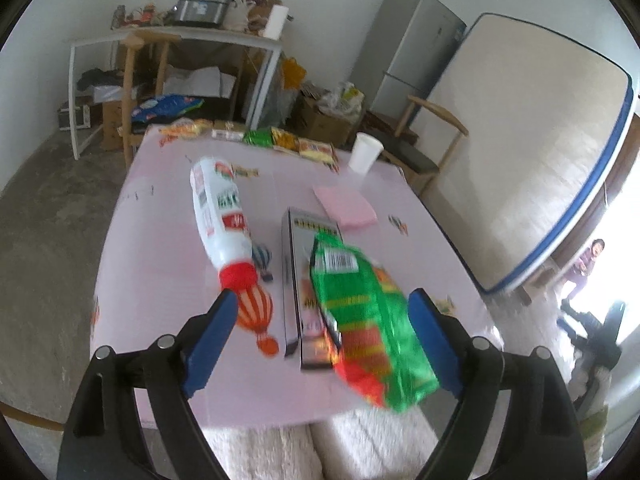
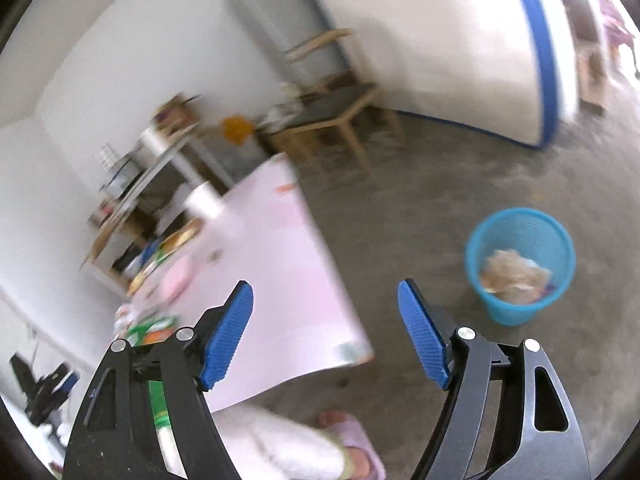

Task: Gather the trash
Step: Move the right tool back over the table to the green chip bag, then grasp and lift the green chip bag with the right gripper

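On the pink table (image 1: 168, 240) the left gripper (image 1: 320, 312) stands released, jaws wide, a green packet (image 1: 368, 320) lying between them untouched, propped on a flat box (image 1: 296, 280); a white bottle (image 1: 220, 216) lies just left; the right gripper (image 2: 325, 312) is released too and empty, aimed at the floor between table and blue bin (image 2: 520, 264), which already holds crumpled scraps; the step in hand looks like reaching for the next piece; the next move calls for the left jaws to close on the packet, then carry it to the bin; the right view is smeared with blur, so the table's far clutter is unreadable; the bin's contents cannot be named.
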`<state>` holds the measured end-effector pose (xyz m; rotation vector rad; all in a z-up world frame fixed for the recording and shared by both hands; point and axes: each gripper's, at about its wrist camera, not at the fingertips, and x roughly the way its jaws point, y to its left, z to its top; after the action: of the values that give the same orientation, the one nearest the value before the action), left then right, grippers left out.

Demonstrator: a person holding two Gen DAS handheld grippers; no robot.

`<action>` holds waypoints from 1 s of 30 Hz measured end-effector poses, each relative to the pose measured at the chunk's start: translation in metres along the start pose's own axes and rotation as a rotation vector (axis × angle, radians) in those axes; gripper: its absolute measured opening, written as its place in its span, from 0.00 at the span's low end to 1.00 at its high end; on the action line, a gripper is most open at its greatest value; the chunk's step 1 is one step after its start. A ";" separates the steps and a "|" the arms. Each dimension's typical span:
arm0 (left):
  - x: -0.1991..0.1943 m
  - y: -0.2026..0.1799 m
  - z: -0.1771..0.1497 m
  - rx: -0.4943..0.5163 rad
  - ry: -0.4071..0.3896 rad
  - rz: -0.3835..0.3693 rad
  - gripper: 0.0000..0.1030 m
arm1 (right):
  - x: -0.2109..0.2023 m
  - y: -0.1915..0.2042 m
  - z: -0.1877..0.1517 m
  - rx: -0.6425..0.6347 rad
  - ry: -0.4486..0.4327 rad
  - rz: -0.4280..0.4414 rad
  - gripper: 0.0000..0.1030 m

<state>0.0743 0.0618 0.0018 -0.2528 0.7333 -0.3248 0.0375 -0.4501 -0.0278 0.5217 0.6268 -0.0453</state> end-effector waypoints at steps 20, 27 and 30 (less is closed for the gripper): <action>-0.022 0.081 -0.044 -0.127 0.039 0.020 0.82 | 0.091 0.310 -0.226 -1.087 0.097 -0.033 0.71; -0.018 0.096 -0.043 -0.146 0.053 -0.007 0.82 | 0.121 0.305 -0.237 -1.162 0.111 -0.237 0.15; -0.014 0.101 -0.042 -0.153 0.058 -0.011 0.82 | 0.118 0.285 -0.208 -1.008 0.123 -0.263 0.10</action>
<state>0.0556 0.1550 -0.0540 -0.3931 0.8153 -0.2876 0.0748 -0.0889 -0.1092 -0.5363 0.7460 0.0566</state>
